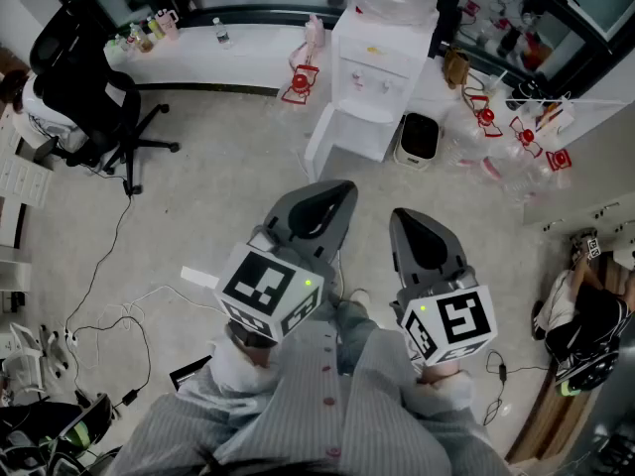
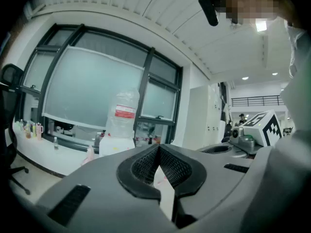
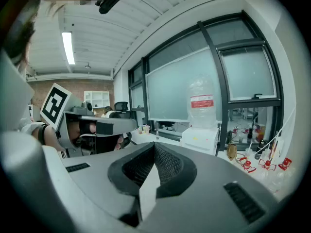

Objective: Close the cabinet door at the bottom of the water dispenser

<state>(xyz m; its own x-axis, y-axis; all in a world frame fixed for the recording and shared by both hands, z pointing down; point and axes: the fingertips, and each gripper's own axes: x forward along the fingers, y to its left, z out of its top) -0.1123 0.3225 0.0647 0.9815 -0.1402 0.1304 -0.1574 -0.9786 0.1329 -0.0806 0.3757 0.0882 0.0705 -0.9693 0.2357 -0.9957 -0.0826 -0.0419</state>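
well ahead of the tongs stands a boxy white water dispenser [image 1: 385, 62], its flat, smooth cabinet door [image 1: 323, 139] swung open. the left gripper [image 1: 335, 196] and right gripper [image 1: 407, 224] are both closed and empty.

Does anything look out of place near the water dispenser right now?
Yes. The cabinet door at the bottom of the water dispenser stands wide open. In the head view it is swung out to the left, leaving the lower compartment exposed.
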